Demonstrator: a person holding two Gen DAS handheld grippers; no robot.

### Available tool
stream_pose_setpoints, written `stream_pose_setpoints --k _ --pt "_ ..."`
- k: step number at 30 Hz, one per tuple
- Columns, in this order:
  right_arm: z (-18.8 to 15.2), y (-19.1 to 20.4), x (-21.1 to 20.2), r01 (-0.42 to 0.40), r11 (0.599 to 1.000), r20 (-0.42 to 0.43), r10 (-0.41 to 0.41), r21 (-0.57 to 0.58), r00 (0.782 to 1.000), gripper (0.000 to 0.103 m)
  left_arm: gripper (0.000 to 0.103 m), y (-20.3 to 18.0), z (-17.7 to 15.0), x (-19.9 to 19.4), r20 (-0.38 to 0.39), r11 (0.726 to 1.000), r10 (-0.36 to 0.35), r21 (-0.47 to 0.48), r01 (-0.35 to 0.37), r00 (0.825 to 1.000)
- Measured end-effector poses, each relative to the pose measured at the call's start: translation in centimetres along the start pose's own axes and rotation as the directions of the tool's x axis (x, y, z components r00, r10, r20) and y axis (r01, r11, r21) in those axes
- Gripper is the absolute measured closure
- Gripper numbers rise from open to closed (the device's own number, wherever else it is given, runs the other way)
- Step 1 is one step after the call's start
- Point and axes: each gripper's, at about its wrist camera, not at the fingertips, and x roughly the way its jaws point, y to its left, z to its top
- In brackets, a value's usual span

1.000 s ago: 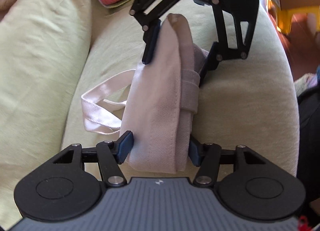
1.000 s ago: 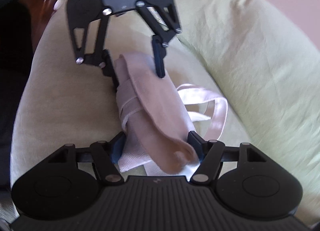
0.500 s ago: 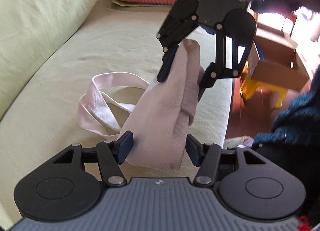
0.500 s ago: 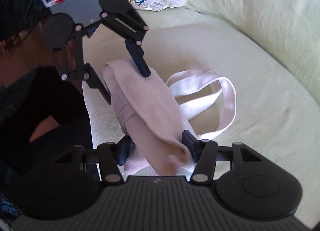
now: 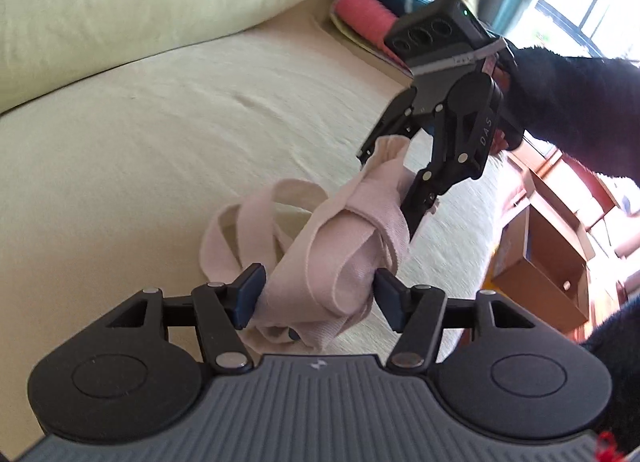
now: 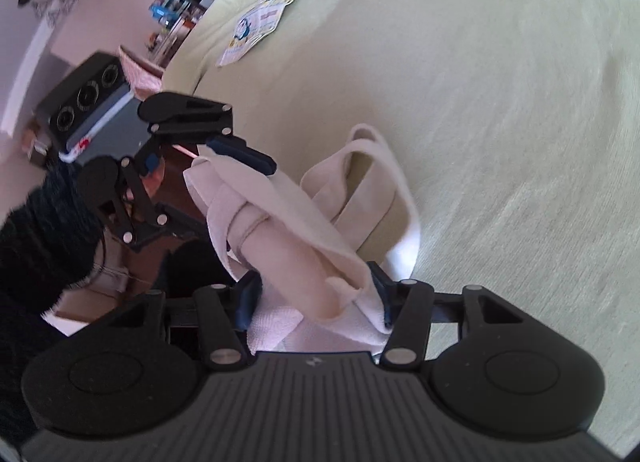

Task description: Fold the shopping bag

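The shopping bag (image 5: 352, 238) was a pale pink cloth tote, already bundled into a chunky roll and hanging in the air between the two grippers, just above the sofa seat (image 5: 168, 133). One end sat in the left gripper (image 5: 318, 296), the other in the right gripper (image 6: 314, 296), so the roll ran from one tool to the other like a little hammock.

The left one's jaws had just been opening a bit, with the bag's end between them. Its blue fingertips (image 5: 249, 294) looked to be touching the cloth on both sides, but the hold looked loose and I couldn't really tell if they were pinching. On the right one the blue pads (image 6: 247, 296) were pressed into the fabric on both sides, jaws about halfway, so that end was clearly gripped. Its jaws had come in slightly within the last second.

The two handle straps (image 5: 248, 217) had spilled out of the roll and drooped in loops toward the cushion. One band of strap wrapped across the roll.

A dark fuzzy sleeve (image 5: 576, 101) ran behind the right tool. Folded towels (image 5: 364, 17), pink and teal, were stacked at the far end of the seat, and a printed leaflet (image 6: 260, 27) lay at the other end. A cardboard box (image 5: 548, 266) sat on the floor beside the sofa.
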Motion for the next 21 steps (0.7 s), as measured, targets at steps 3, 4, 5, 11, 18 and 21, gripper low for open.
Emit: stream_pose_setpoints --k 3,4,5,11,18,21 --pt "0.1 -1.5 0.1 -0.029 0.998 0.007 0.028 0.056 1.0 0.052 0.035 0.5 0.4 0.0 0.024 0.998 0.057 -0.039 -0.056 0.998" --pt "0.1 -1.9 0.2 -0.036 0.997 0.009 0.036 0.07 0.999 0.052 0.035 0.3 0.6 -0.1 0.034 0.995 0.095 -0.037 -0.093 0.995" --pt "0.2 -2.3 0.2 -0.044 0.995 0.011 0.043 0.085 0.999 0.052 0.035 0.1 0.7 -0.2 0.044 0.991 0.131 -0.036 -0.13 0.99" --pt "0.6 -4.1 1.0 -0.068 0.967 0.051 0.057 0.245 0.997 0.052 0.046 -2.8 -0.3 -3.0 0.097 0.906 0.424 -0.031 -0.423 0.901" --pt "-2.7 -5.6 1.6 -0.157 0.835 0.214 0.049 0.528 0.976 0.052 0.055 -6.5 -1.8 -2.4 0.203 0.923 0.38 -0.024 -0.384 0.902" --pt "-4.4 -5.7 2.0 -0.196 0.799 0.283 0.034 0.568 0.958 0.053 0.055 -6.3 -1.9 -0.9 0.238 0.942 0.335 -0.066 -0.329 0.912"
